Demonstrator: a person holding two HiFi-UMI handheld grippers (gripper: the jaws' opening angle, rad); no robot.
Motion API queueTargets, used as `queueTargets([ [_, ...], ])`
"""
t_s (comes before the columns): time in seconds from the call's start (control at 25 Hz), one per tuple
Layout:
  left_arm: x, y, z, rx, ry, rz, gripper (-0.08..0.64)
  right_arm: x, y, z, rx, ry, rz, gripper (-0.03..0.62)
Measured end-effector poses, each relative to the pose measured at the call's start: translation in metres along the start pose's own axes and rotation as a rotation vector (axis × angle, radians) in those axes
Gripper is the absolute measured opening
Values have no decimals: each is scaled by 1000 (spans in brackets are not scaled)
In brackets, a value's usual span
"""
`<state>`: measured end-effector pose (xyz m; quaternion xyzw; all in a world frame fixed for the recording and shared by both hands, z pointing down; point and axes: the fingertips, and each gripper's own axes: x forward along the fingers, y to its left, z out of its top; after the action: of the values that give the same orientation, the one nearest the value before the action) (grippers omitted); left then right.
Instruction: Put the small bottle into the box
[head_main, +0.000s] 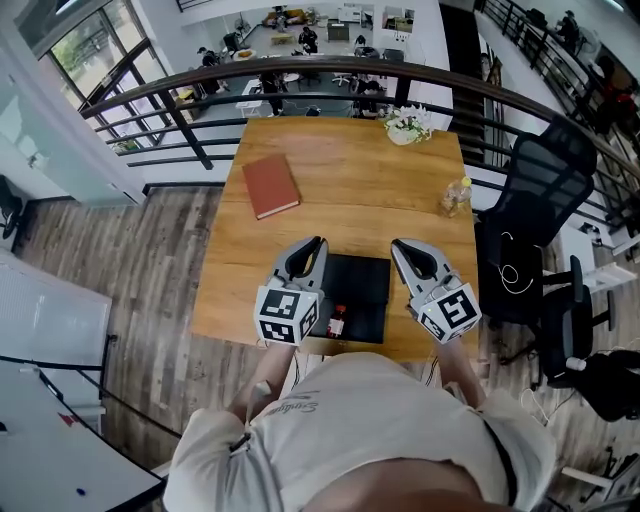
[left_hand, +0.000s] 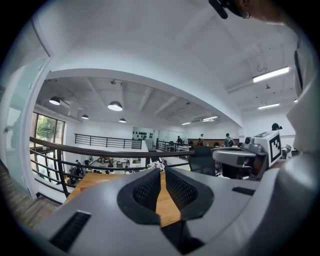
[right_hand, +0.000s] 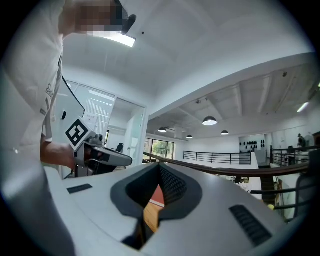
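Observation:
In the head view a small dark bottle with a red cap and pale label sits at the near left corner of a flat black box on the wooden table. I cannot tell whether it is inside the box or on its edge. My left gripper hovers over the box's left edge, jaws shut on nothing, pointing away from me. My right gripper is held over the box's right edge, also shut and empty. Both gripper views, left and right, look out level over the table, so the bottle is hidden there.
A red-brown book lies at the table's far left. A flower pot stands at the far edge and a small clear jar near the right edge. A dark railing runs behind the table. A black office chair stands to the right.

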<state>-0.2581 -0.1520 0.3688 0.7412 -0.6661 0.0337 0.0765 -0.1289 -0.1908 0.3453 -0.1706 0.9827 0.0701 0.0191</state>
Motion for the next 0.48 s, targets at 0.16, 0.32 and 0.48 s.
queueTargets([
  [0.16,-4,-1,0,6,0,-9,38,0,6,-1,29,-3,14,-5],
  [0.32,-4,2,1,-3,-8,-15,38,4,15,2,-19,16,48,-5],
  [0.48,-1,-2,1,-18,-18,-43,38,3,13,-1,1,25,44,-5],
])
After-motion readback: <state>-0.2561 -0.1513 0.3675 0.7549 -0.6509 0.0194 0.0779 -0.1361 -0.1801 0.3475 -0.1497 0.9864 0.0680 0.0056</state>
